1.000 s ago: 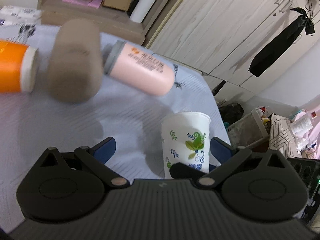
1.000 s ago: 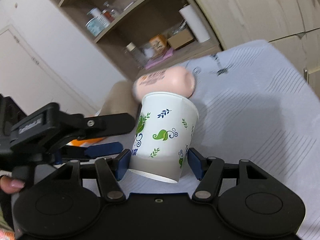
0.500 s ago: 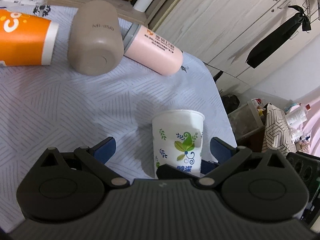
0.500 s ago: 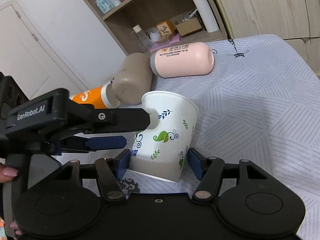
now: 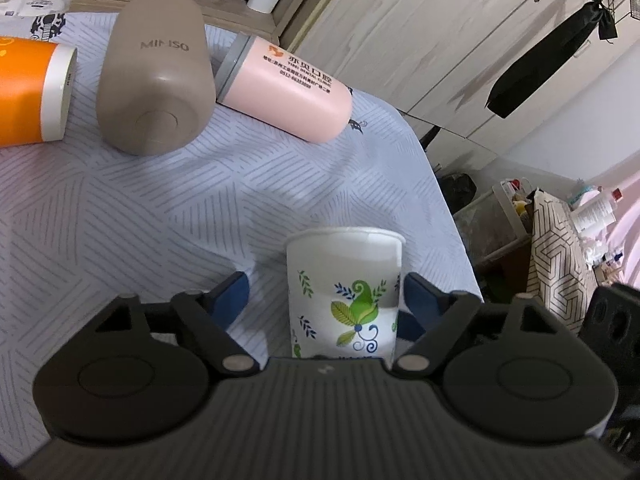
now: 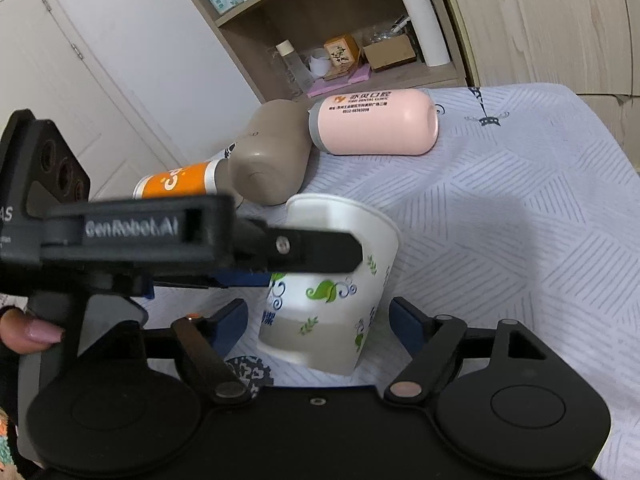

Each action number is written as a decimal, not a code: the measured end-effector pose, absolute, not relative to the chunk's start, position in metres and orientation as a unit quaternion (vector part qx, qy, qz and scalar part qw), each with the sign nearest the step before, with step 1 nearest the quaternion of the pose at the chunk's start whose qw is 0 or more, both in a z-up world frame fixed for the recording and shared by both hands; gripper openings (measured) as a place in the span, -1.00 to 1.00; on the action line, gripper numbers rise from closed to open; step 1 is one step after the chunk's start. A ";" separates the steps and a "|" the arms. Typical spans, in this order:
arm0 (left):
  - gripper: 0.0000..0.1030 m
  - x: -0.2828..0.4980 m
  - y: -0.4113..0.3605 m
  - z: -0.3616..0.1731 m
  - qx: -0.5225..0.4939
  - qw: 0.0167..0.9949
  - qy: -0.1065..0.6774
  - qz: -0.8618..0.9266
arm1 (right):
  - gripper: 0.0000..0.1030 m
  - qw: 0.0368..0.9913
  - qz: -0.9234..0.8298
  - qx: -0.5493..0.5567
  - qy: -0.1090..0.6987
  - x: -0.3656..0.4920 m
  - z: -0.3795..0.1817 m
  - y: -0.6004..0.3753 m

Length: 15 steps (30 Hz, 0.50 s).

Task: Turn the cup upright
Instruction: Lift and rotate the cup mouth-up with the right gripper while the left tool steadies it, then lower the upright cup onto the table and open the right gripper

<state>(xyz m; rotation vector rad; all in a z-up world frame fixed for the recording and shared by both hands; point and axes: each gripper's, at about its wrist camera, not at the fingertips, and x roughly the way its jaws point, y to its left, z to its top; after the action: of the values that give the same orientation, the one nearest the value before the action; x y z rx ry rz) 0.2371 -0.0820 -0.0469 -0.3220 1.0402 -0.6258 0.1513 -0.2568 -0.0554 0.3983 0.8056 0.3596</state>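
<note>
A white paper cup with green leaf print (image 5: 345, 292) stands mouth up on the patterned cloth, also seen in the right wrist view (image 6: 332, 284). My left gripper (image 5: 326, 300) is open; the cup sits between its blue pads, close to the right one. My right gripper (image 6: 318, 320) is open around the cup's lower part, with a gap on each side. The left gripper's body (image 6: 160, 240) crosses in front of the cup in the right wrist view.
A pink tumbler (image 5: 284, 88), a taupe tumbler (image 5: 156, 76) and an orange cup (image 5: 32, 92) lie on their sides at the far part of the table. The table's right edge (image 5: 448, 216) drops to floor clutter. A shelf unit (image 6: 360, 40) stands behind.
My right gripper has opened off the cup, which now stands on the cloth. The left gripper has moved in closer around the cup.
</note>
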 end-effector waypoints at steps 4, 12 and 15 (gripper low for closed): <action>0.40 0.235 -0.085 -0.046 -0.142 0.814 0.477 -0.298 | 0.53 0.885 0.164 0.199 0.387 0.157 -0.057 -0.264; 0.17 0.208 -0.082 -0.032 -0.111 0.830 0.420 -0.350 | 0.34 0.906 0.193 0.151 0.346 0.135 -0.046 -0.256; 0.17 0.187 -0.077 -0.024 -0.083 0.846 0.386 -0.358 | 0.33 0.916 0.202 0.114 0.327 0.120 -0.044 -0.245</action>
<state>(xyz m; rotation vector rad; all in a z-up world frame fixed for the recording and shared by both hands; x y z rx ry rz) 0.1871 -0.0767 -0.0243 -0.1755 0.8144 -0.7556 0.1202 -0.2449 -0.0440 0.2344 0.6726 0.4151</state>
